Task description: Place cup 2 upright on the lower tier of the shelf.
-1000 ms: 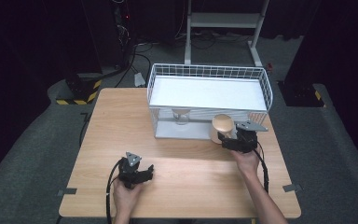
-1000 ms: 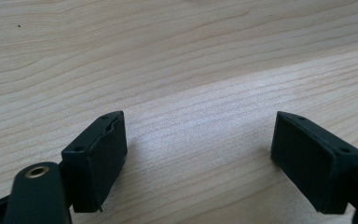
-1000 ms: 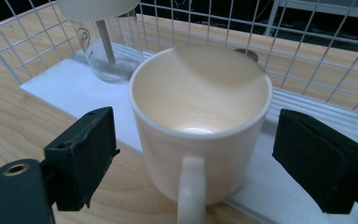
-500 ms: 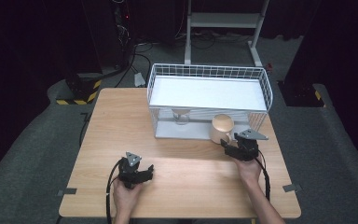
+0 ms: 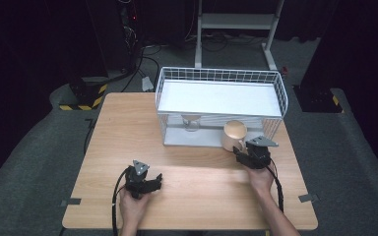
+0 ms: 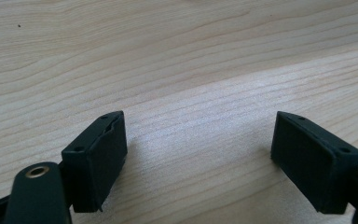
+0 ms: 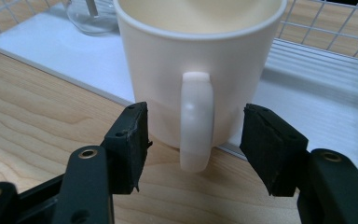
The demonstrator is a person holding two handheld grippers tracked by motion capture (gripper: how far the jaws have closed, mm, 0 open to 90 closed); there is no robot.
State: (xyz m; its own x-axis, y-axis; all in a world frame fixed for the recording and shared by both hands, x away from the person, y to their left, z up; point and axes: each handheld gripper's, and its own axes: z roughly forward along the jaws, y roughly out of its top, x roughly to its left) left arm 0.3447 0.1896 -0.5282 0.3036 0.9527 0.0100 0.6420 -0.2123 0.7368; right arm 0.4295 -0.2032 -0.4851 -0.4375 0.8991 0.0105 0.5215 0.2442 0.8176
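Observation:
A cream mug [image 5: 235, 132] stands on the base plate of a white wire rack [image 5: 221, 73], at its front right corner. In the right gripper view the mug [image 7: 200, 70] faces me, and its handle [image 7: 196, 121] lies between the jaws of my right gripper [image 7: 198, 140]. Those jaws have just been closing, and a gap remains on each side of the handle. From above, the right gripper [image 5: 241, 150] points at the mug from the front. My left gripper [image 5: 157, 181] rests near the table's front edge, open over bare wood [image 6: 198, 149].
A clear glass [image 5: 192, 123] stands under the rack's upper shelf, left of the mug, and its foot [image 7: 86, 16] also appears in the right gripper view. The wooden table [image 5: 128, 128] is ringed by grey floor. Cables trail from both grippers toward the person.
The right hand has shifted slightly at the mug's handle side. The mug, the glass and the left gripper sit where they were.

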